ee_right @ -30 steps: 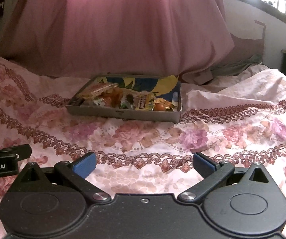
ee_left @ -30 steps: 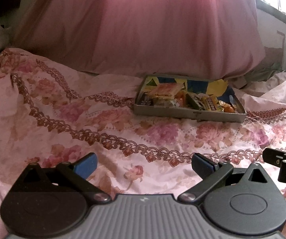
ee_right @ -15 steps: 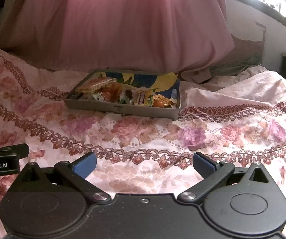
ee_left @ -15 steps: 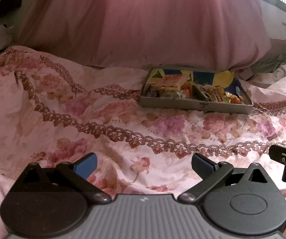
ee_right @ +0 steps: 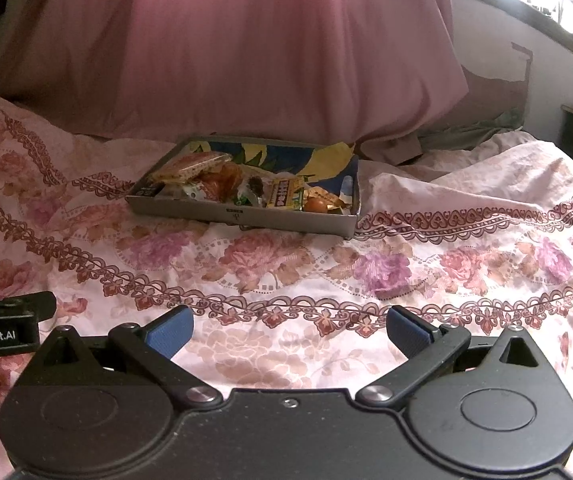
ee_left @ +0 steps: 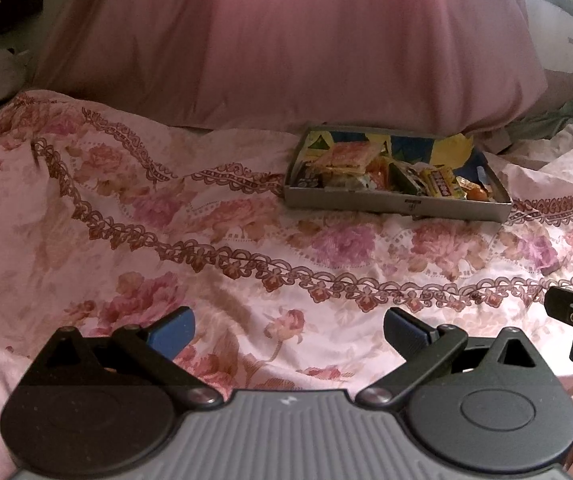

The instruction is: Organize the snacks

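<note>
A pink floral bedspread (ee_right: 286, 264) fills the scene, with a large pink pillow (ee_right: 246, 48) at twelve o'clock. Just in front of the pillow sits a shallow grey tray (ee_right: 242, 216) heaped with snacks: a flat clear-wrapped cracker pack (ee_right: 190, 166) at its ten o'clock corner, a yellow packet (ee_right: 284, 194) towards four o'clock, small orange sweets (ee_right: 316, 204) beside it. The left gripper (ee_left: 288, 330) and right gripper (ee_right: 288, 330) both hover well short of the tray, fingers spread wide and holding nothing. The wrappers look light, crinkly and slippery, the crackers brittle; pinching a pack by its sealed edge seems safest. The soft bedding will likely give under any push.
</note>
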A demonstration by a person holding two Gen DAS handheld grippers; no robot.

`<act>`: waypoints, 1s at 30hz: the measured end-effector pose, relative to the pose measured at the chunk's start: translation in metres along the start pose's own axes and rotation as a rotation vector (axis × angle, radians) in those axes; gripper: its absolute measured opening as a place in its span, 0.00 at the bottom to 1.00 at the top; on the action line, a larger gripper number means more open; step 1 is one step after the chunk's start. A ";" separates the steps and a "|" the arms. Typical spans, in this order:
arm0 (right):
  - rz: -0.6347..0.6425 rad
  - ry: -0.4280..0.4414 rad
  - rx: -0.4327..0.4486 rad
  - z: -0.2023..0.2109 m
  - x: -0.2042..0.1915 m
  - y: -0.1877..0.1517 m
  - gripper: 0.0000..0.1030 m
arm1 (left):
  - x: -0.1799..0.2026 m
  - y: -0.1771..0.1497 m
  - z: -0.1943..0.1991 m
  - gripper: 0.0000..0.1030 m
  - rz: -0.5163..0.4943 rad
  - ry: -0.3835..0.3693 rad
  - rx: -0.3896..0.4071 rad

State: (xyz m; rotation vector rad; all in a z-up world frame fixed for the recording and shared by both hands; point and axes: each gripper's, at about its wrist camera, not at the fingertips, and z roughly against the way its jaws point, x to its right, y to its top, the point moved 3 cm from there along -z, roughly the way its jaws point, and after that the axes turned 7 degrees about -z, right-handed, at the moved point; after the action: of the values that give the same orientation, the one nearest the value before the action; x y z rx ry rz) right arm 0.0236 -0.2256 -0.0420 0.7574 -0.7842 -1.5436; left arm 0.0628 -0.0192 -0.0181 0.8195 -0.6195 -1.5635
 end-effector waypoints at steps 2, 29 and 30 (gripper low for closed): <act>0.000 0.000 0.000 0.000 0.000 0.000 0.99 | 0.000 0.000 0.000 0.99 -0.004 0.002 -0.001; 0.002 -0.001 -0.004 -0.001 0.000 0.000 0.99 | 0.001 0.000 0.000 0.99 -0.017 0.006 -0.004; 0.002 -0.001 -0.004 -0.001 0.000 0.000 0.99 | 0.001 0.000 0.000 0.99 -0.017 0.006 -0.005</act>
State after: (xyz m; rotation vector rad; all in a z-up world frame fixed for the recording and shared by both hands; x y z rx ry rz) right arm 0.0243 -0.2261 -0.0430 0.7524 -0.7824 -1.5437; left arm 0.0628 -0.0201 -0.0186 0.8272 -0.6062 -1.5766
